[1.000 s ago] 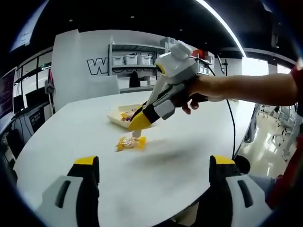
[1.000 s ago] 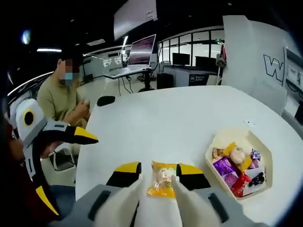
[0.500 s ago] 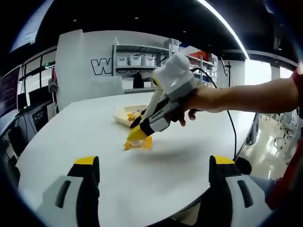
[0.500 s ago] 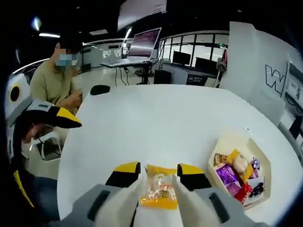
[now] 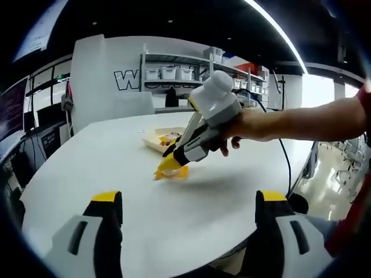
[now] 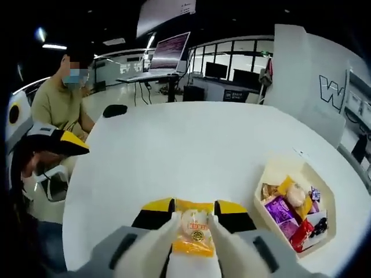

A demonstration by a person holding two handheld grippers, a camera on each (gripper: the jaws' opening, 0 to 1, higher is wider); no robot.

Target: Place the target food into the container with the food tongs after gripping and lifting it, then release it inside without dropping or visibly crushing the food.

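Slippage is the main risk: the right gripper, with its 2 white tong-like tips under yellow-and-black jaws, is clamped on the small orange-and-clear plastic snack packet by its 2 side edges alone, and the glossy wrapper could slide out on the way across. Squeezing harder to prevent that could crush the pale round food visible through the clear window. In the left gripper view the packet sits at the tips of the right gripper, very near the round white table; whether it is clear of the surface I cannot tell. The cream-coloured shallow tray, already holding purple, red and yellow wrapped snacks, lies well apart to the right, so a release short of its rim would miss. The packet's long axis runs forward along the jaws, its orange top edge pointing away from the camera. The left gripper hangs back with jaws wide apart, holding nothing.
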